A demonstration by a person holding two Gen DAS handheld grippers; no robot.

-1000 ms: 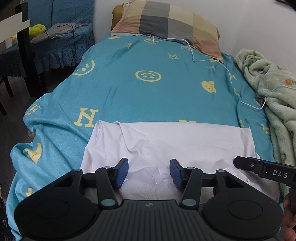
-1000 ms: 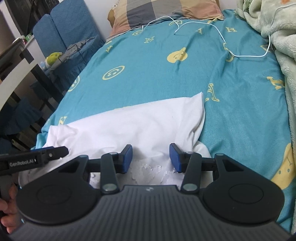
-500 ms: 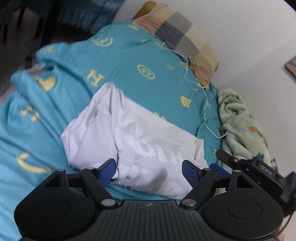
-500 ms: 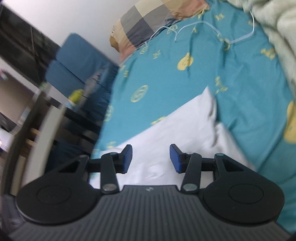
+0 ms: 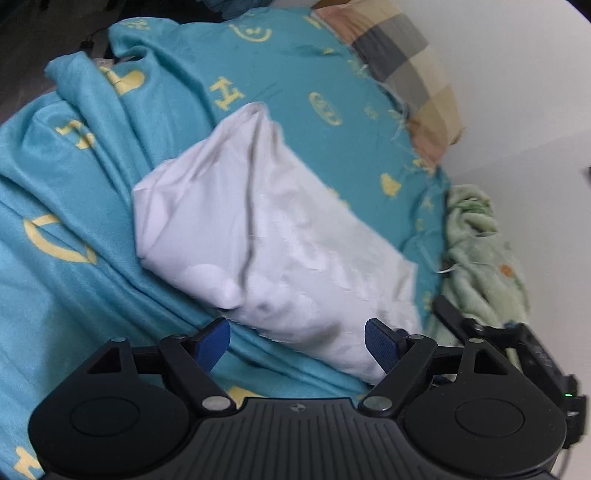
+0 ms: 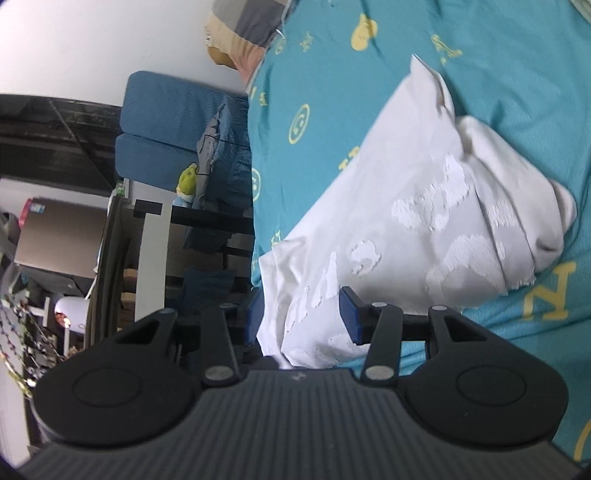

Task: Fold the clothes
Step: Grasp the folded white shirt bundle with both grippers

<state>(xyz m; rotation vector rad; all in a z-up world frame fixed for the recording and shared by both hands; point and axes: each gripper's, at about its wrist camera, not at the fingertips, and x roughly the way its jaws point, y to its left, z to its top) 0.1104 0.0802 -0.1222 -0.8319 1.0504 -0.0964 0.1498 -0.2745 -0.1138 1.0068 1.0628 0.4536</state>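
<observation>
While both grippers gape, white shirt (image 5: pixel 273 243) lies folded.

- Left gripper (image 5: pixel 297 341): matte black body, ribbed centre plate, two round side housings, silver pivot screws, blue ridged pads (image 5: pixel 378 345) on black linkage fingers.
- Right gripper (image 6: pixel 301 314): same build; blue pads (image 6: pixel 349 314), small logo on ribbed plate.

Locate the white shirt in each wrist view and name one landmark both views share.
Left wrist: white shirt lies centre frame, running diagonally down to the open left hand-held gripper.
Right wrist: white shirt fills centre-right, its near edge between the open right hand-held gripper fingers.
Shared landmark: the plaid pillow.
</observation>
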